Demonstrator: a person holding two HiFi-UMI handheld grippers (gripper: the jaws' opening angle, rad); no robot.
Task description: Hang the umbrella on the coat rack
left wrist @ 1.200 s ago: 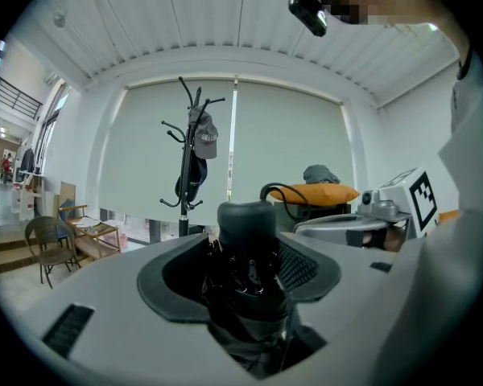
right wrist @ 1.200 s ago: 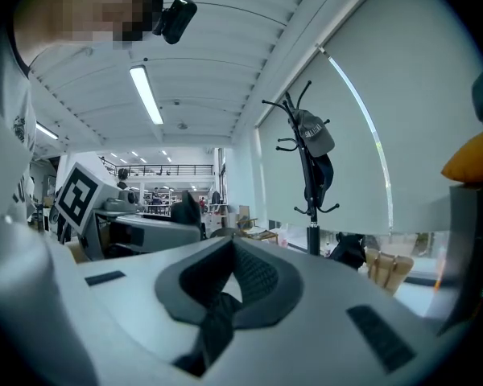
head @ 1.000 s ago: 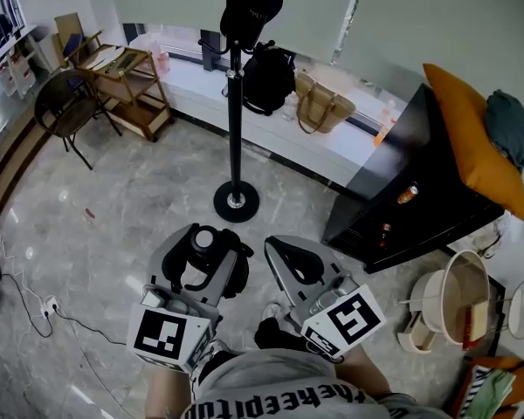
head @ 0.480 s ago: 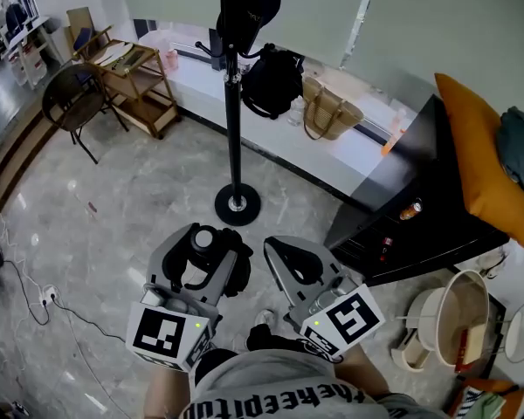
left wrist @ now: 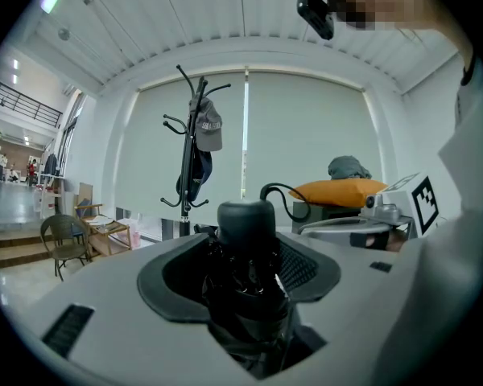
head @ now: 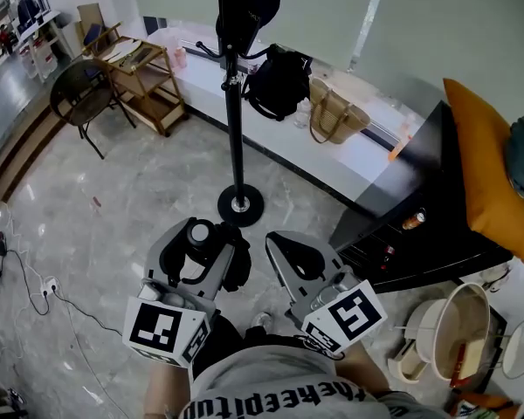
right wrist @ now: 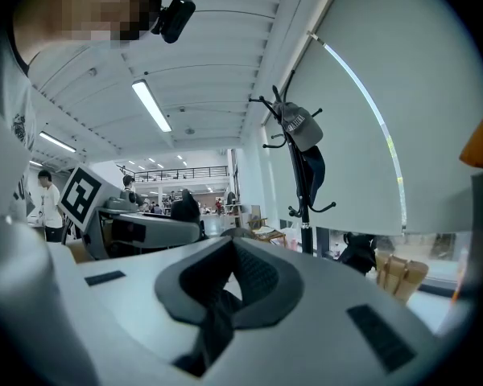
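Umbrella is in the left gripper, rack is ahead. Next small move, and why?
Probably carry the left gripper forward and up toward the coat rack. It is shut on the folded umbrella and held low, while the rack stands apart across the floor. Bare hooks show near its top. The right gripper is shut and empty.

The umbrella, black, folded short and bunched, stood clamped between the jaws of the left gripper, low and left of centre in the head view, its rounded cap poking past the jaw tips. The coat rack, a slim black pole on a round base, stood upright at upper centre, apart from the umbrella, with caps hung among its curved hooks
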